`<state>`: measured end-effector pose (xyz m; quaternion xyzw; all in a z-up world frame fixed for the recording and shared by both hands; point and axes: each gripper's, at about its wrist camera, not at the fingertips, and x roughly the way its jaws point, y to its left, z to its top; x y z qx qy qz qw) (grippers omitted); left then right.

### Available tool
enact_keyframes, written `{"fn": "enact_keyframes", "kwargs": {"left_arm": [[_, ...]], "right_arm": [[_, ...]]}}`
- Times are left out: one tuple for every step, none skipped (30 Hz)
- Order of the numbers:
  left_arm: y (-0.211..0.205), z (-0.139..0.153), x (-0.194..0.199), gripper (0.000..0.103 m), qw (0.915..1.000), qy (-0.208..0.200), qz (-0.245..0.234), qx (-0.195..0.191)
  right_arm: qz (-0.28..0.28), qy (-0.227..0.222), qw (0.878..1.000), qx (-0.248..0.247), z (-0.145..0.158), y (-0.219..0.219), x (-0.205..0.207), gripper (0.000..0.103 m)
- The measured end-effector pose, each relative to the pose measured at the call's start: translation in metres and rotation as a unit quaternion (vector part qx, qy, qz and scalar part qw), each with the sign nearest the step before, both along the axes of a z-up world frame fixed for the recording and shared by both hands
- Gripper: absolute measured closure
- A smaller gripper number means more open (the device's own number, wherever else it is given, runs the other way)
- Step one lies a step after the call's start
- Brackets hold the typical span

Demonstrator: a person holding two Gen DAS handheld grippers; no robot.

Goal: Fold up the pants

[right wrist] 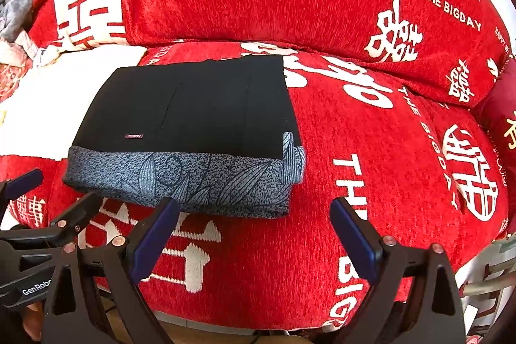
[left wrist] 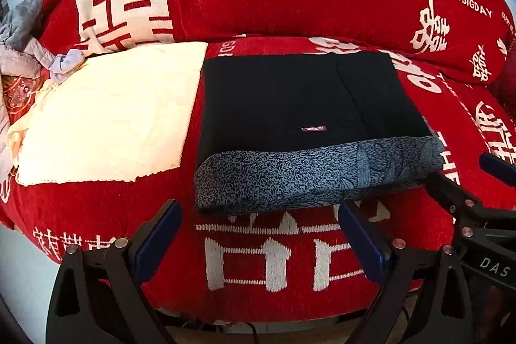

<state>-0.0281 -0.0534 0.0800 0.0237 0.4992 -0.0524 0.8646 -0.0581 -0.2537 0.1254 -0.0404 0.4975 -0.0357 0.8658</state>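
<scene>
Apparently the folding is finished: the black pants with a speckled grey waistband (left wrist: 300,105) lie as 1 neat rectangle on the red sofa cover (left wrist: 290,263), beside a cream towel (left wrist: 106,115). The left gripper (left wrist: 259,240) and right gripper (right wrist: 254,234) hover just before the pants, both spread apart and empty; next probably only withdrawing or a light smoothing.

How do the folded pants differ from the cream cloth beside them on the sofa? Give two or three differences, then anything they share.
The pants are black with a speckled grey band; the cloth is plain cream. The pants form a thick folded stack; the cloth lies thin and flat. The pants carry a small label; the cloth shows none. Both rest on the red cover, with neither gripper holding them.
</scene>
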Motion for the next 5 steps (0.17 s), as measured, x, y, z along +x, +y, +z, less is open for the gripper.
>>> {"fn": "enact_keyframes", "kwargs": {"left_arm": [[0.001,0.001,-0.002,0.005,1.0000,-0.003,0.000,-0.001],[0.002,0.003,-0.005,0.005,1.0000,-0.006,0.000,-0.002],[0.003,0.004,-0.008,0.005,1.0000,-0.009,0.001,-0.003],[0.005,0.005,-0.010,0.005,0.9999,-0.012,0.002,-0.004],[0.006,0.005,-0.013,0.005,0.9999,-0.015,0.002,-0.004]], "right_arm": [[0.000,-0.003,1.000,-0.001,0.001,0.000,-0.003,0.007],[0.001,-0.005,1.000,-0.001,0.001,0.001,-0.005,0.007],[0.001,-0.007,1.000,-0.001,0.001,0.001,-0.008,0.007],[0.000,-0.009,1.000,-0.002,0.000,0.002,-0.011,0.007],[-0.002,-0.010,1.000,-0.004,-0.002,0.003,-0.014,0.007]]}}
